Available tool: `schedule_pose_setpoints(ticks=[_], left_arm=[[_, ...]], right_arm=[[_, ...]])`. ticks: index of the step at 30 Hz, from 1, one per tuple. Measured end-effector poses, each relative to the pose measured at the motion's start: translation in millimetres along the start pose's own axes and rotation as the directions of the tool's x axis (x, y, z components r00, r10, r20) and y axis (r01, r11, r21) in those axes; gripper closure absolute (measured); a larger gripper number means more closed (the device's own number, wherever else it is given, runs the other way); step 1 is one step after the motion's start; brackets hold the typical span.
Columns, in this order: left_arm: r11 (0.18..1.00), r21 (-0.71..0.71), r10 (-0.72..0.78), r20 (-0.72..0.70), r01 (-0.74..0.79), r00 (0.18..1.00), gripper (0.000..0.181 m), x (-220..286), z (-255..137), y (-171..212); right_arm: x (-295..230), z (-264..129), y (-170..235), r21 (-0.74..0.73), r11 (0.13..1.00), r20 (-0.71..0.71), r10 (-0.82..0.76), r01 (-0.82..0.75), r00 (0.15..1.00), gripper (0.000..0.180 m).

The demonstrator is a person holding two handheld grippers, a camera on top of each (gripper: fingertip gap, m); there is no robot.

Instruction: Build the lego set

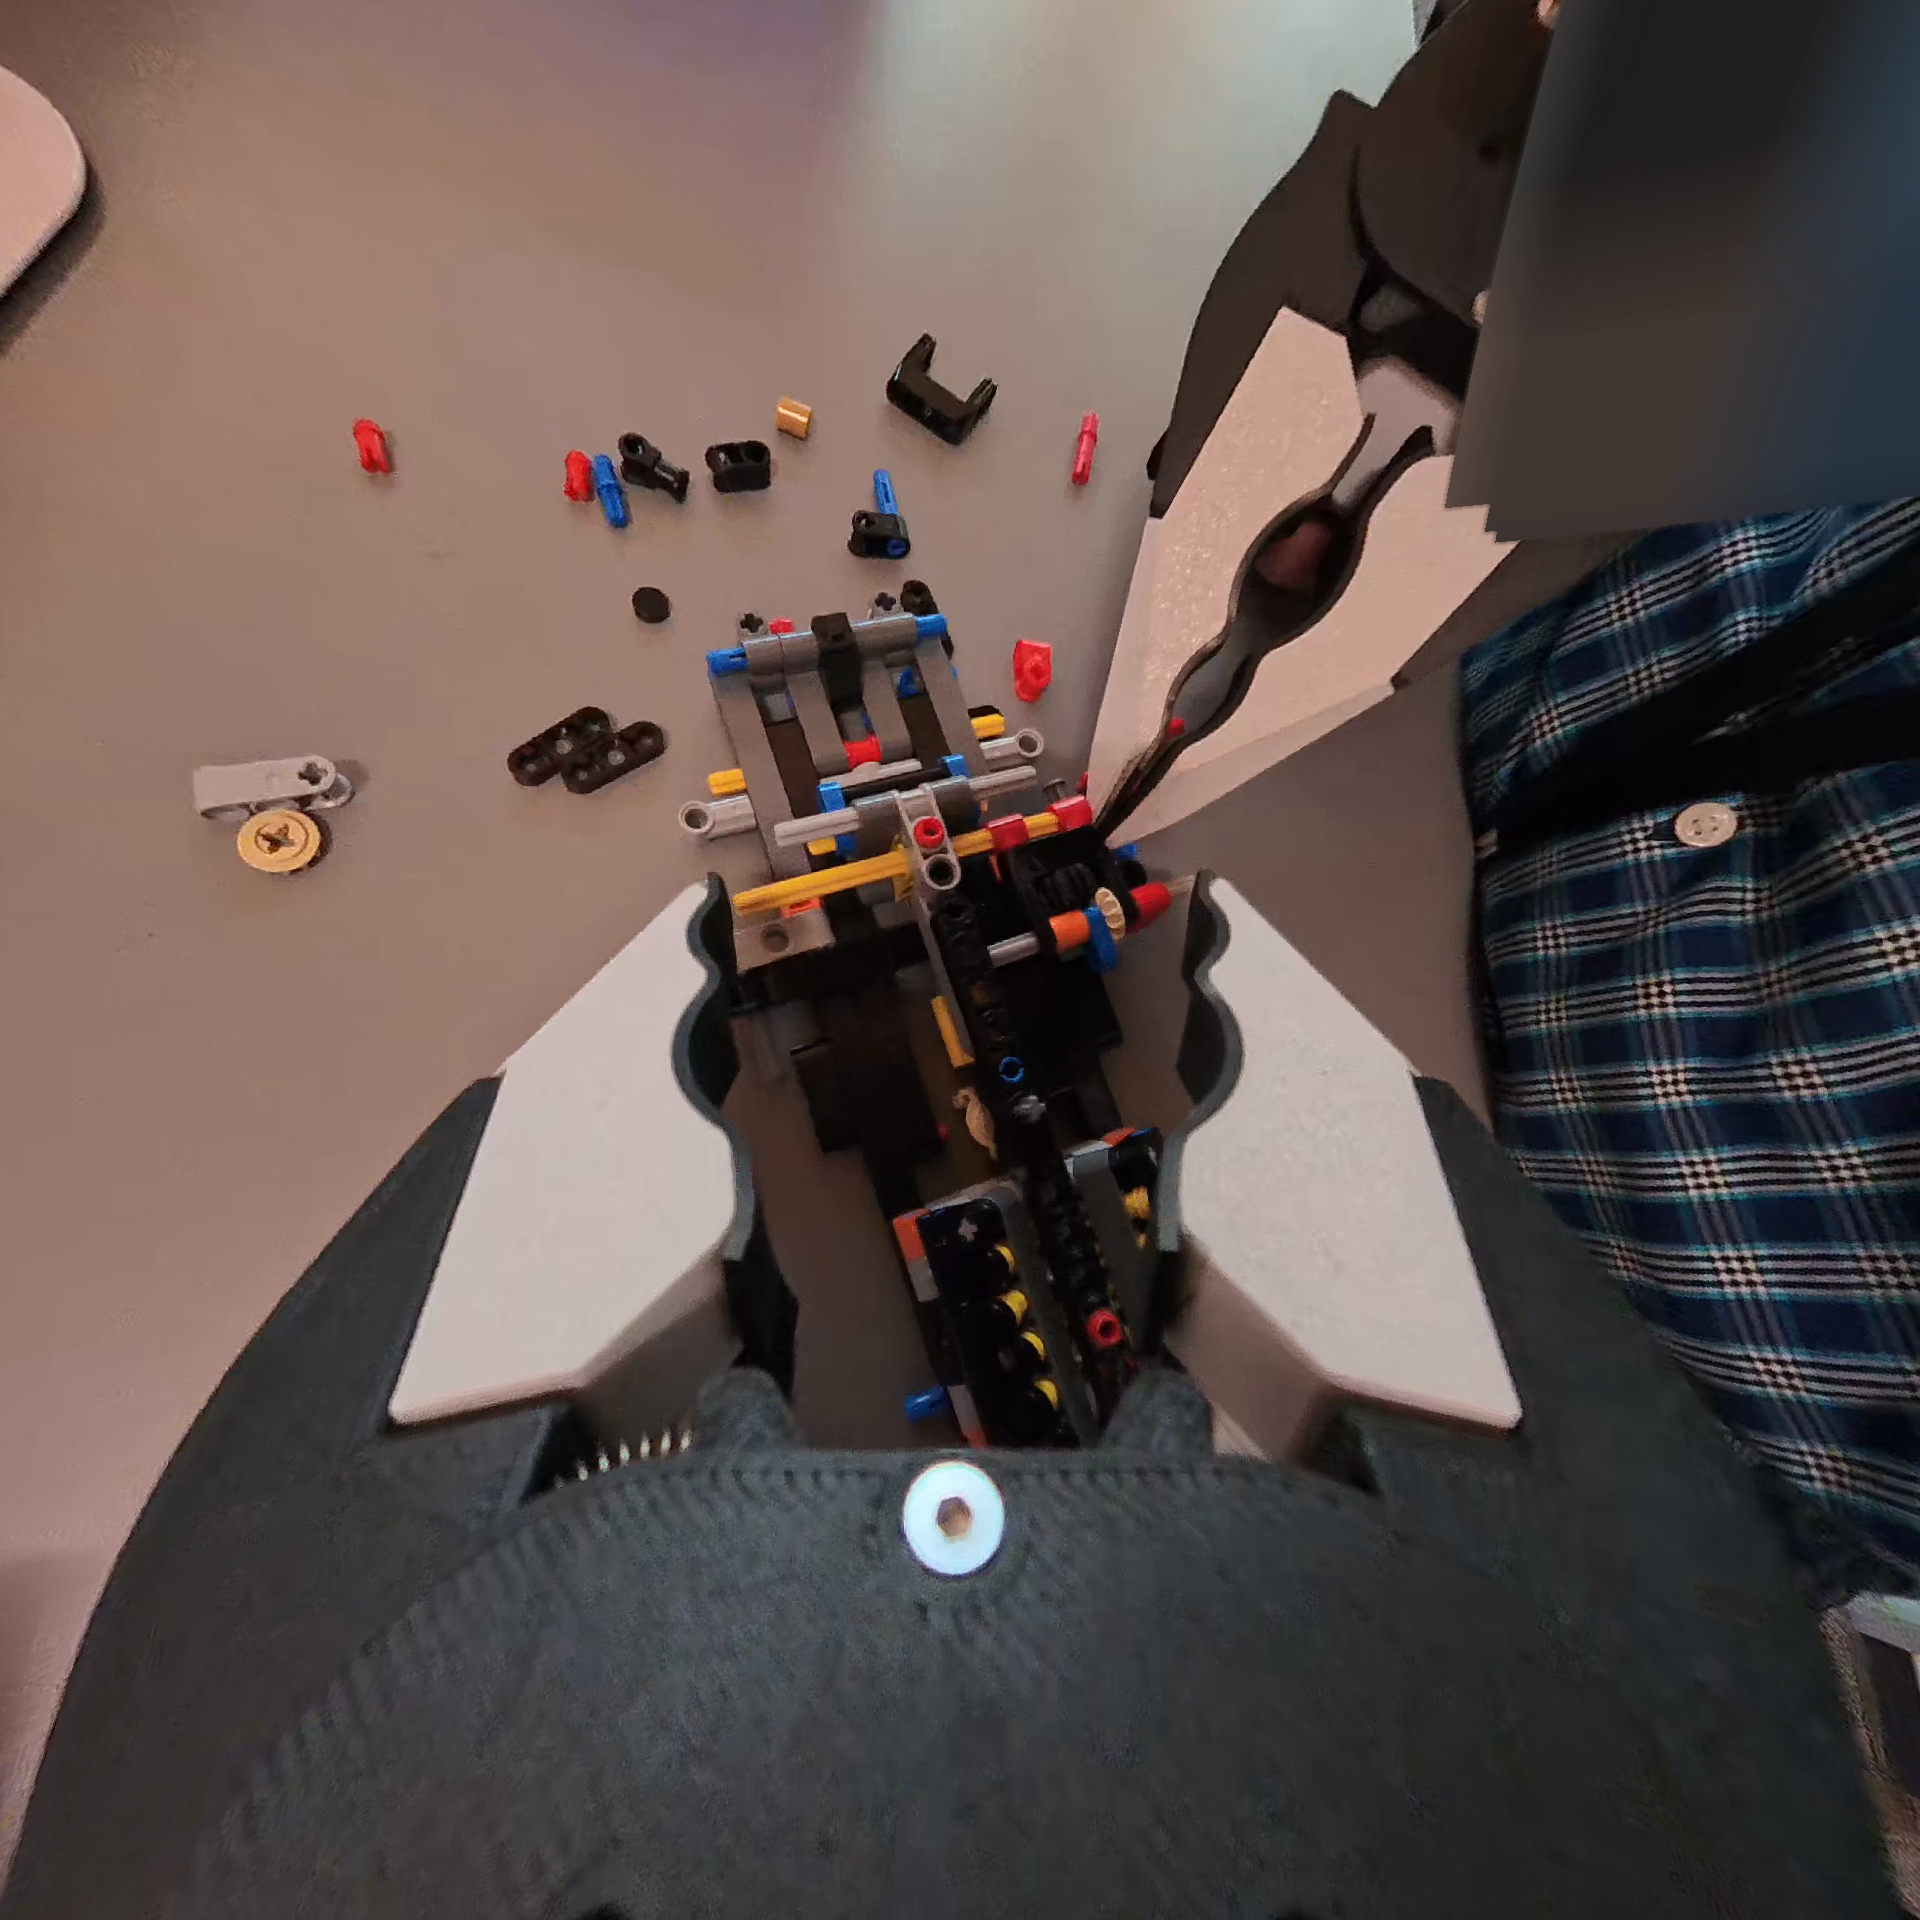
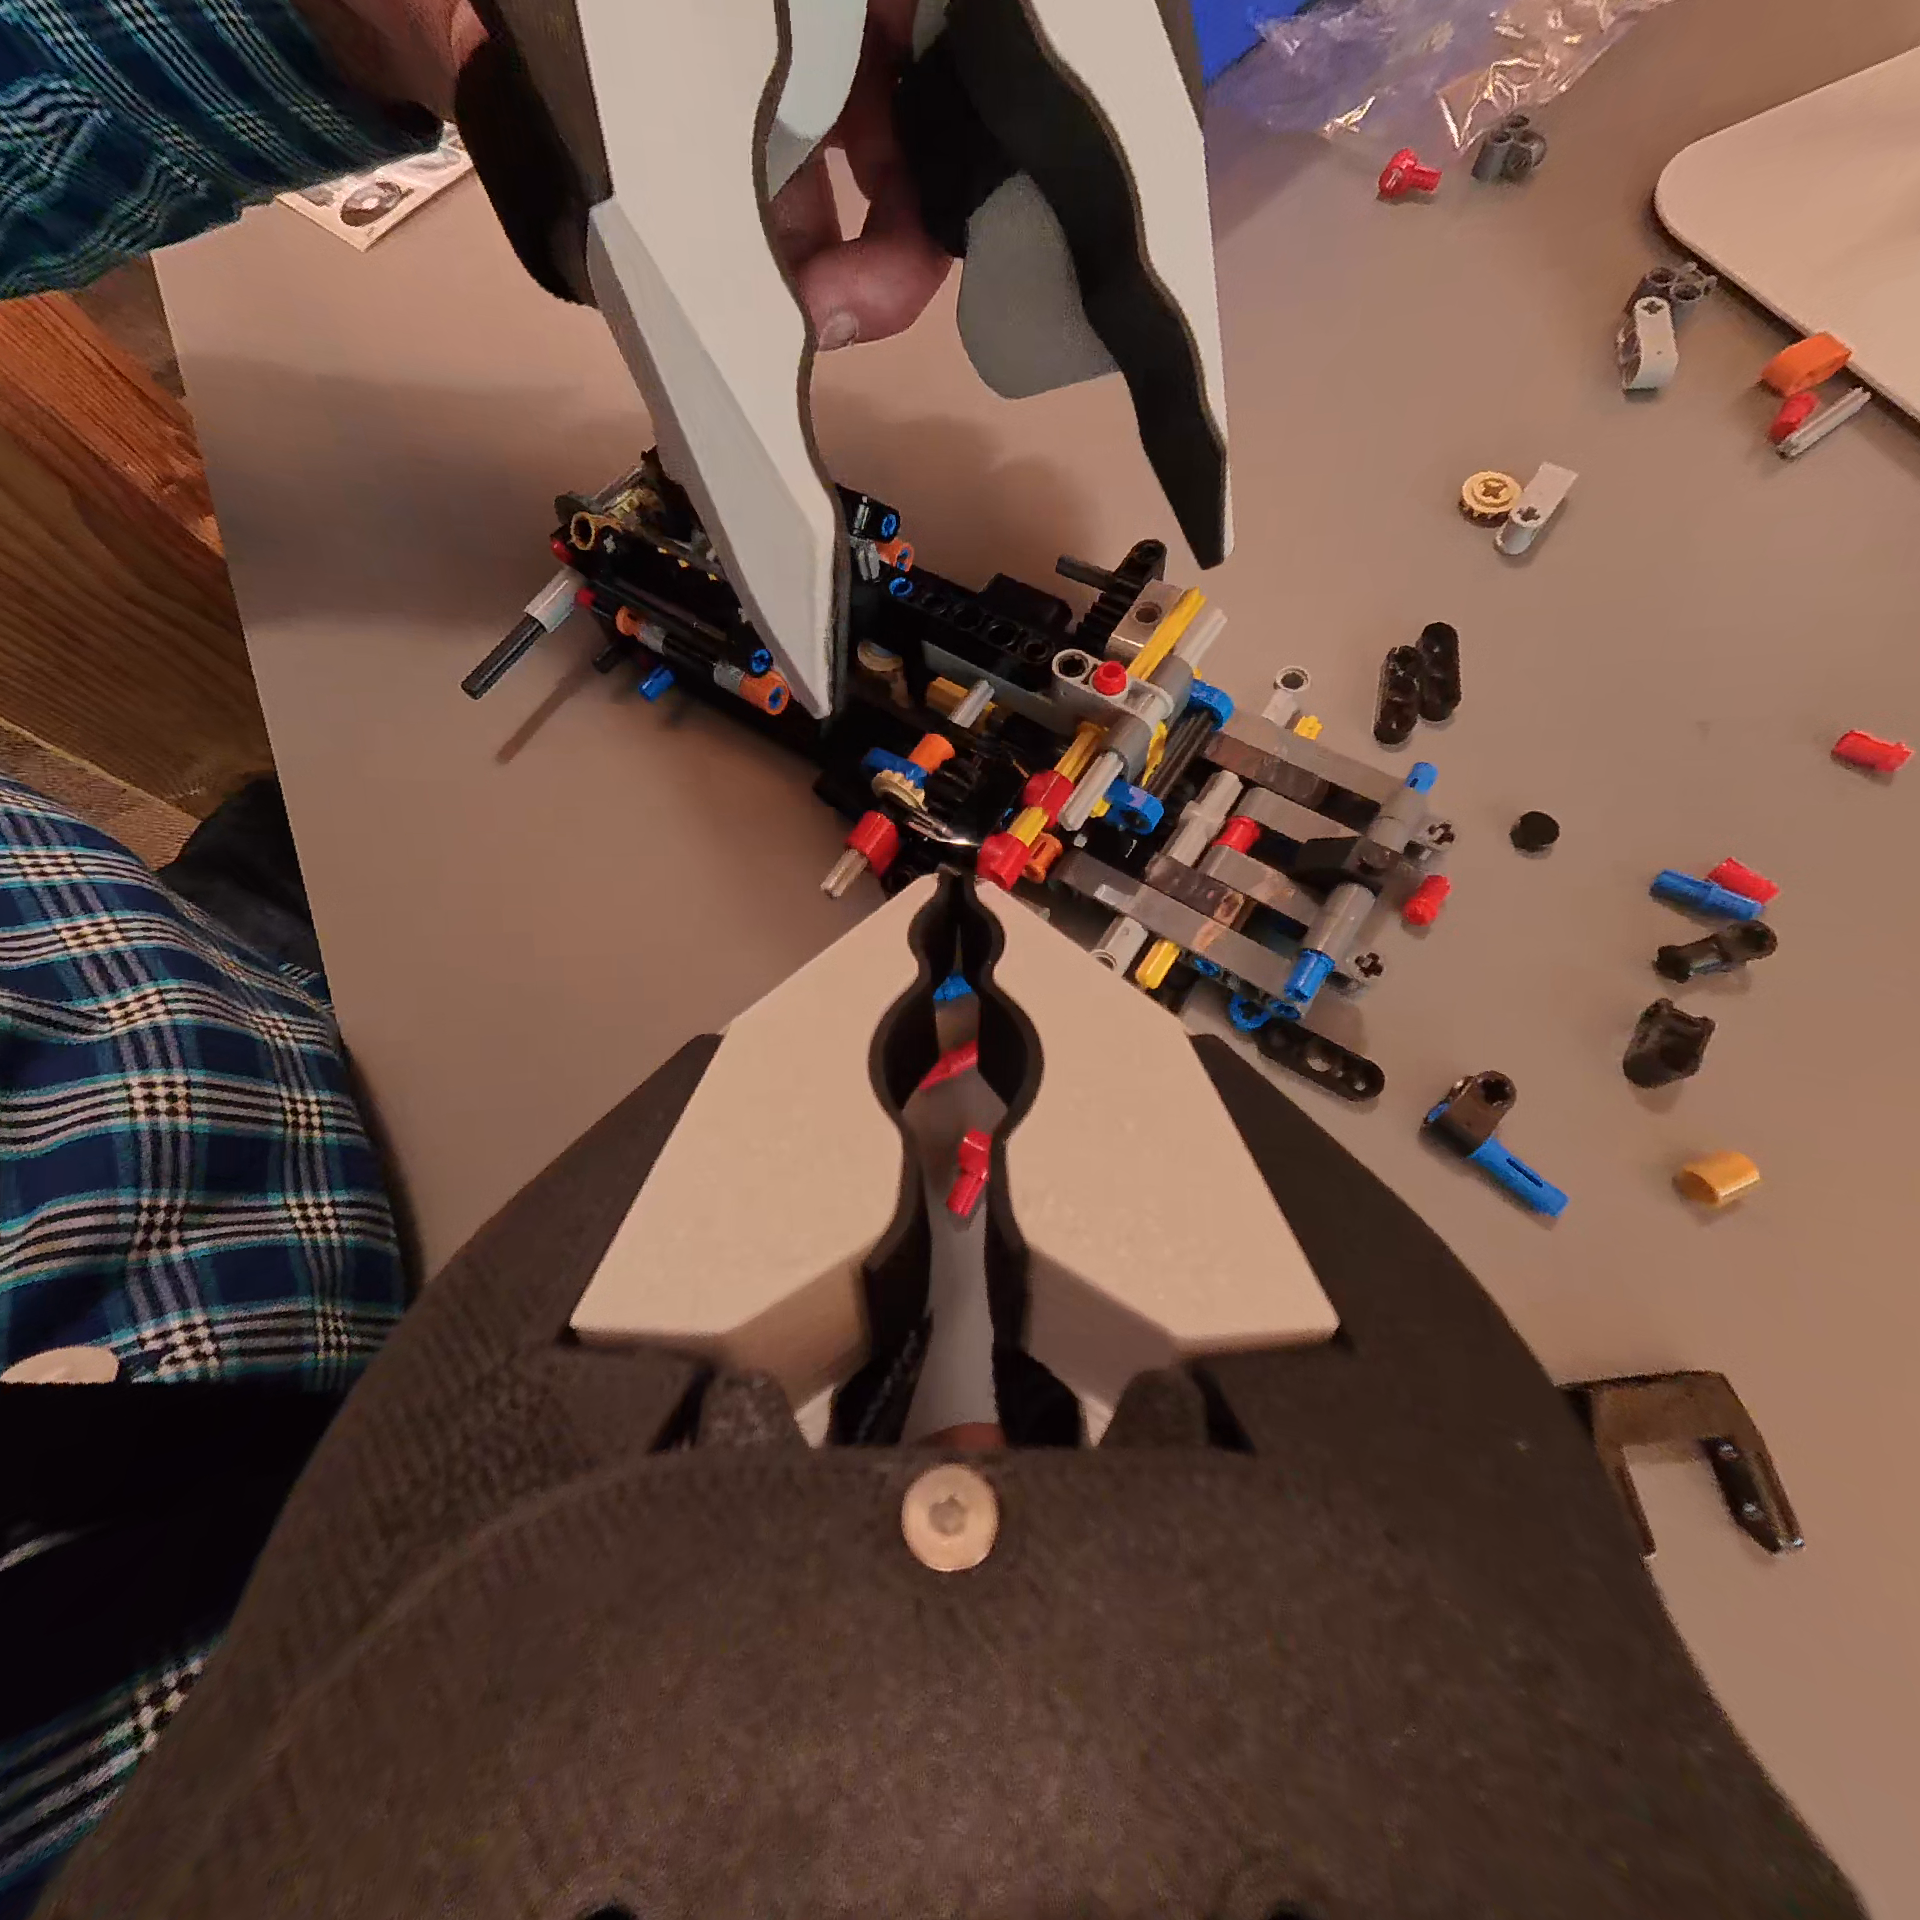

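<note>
Our right gripper [image 2: 954,883] has its jaws pinched together with the tips right at the near edge of the lego build [image 2: 1039,769], by the red bush on the yellow axle [image 2: 1013,847]. Can't really tell if there's a tiny piece in the tips or if we're just pressing, so call it closed on nothing we can confirm. Our left gripper [image 1: 956,935] is spread wide, straddling the build's black rear section, one finger [image 2: 748,499] resting on it in the right wrist view.

For this step we'd say keep the left steady as a brace and push along the axle line, not sideways, since those thin axles look like they'd flex.

Room-wise: loose bits are scattered from 12 to 3 o'clock of the build in the right view, like the blue pin with black connector [image 2: 1491,1138] and the black liftarms [image 2: 1418,681]. The table [image 2: 520,935] edge runs along 9 o'clock, so we'd back off toward 6.
</note>
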State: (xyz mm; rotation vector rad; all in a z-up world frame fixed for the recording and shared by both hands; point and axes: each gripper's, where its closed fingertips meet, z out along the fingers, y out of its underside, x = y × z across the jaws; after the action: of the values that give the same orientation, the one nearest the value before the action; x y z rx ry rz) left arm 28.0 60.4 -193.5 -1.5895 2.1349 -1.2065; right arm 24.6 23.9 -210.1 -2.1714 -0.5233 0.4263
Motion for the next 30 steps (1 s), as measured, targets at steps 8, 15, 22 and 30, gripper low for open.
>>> schedule_pose_setpoints(ticks=[8, 15, 22, 30], left_arm=[[1.000, -0.011, -0.008, 0.022, 0.008, 1.000, 0.097, 0.5, 8.1, 2.1], [1.000, 0.019, -0.014, 0.081, 0.013, 0.997, 0.101, -5.1, 5.4, -1.4], [0.999, 0.012, -0.038, 0.102, 0.036, 0.994, 0.112, -6.4, 10.0, 2.0], [0.996, 0.053, -0.072, 0.117, 0.066, 0.990, 0.138, -11.2, 7.5, -1.4]], right_arm=[[0.2, -0.1, -1.4, 0.010, 1.000, -0.003, 0.005, -0.005, 1.000, 0.180], [1.0, -0.2, -2.0, 0.013, 1.000, -0.008, 0.007, -0.007, 1.000, 0.180], [2.0, -0.1, -2.5, 0.017, 1.000, -0.010, 0.013, -0.012, 1.000, 0.180], [2.5, 0.2, -2.9, 0.018, 1.000, -0.011, 0.015, -0.015, 1.000, 0.180]])
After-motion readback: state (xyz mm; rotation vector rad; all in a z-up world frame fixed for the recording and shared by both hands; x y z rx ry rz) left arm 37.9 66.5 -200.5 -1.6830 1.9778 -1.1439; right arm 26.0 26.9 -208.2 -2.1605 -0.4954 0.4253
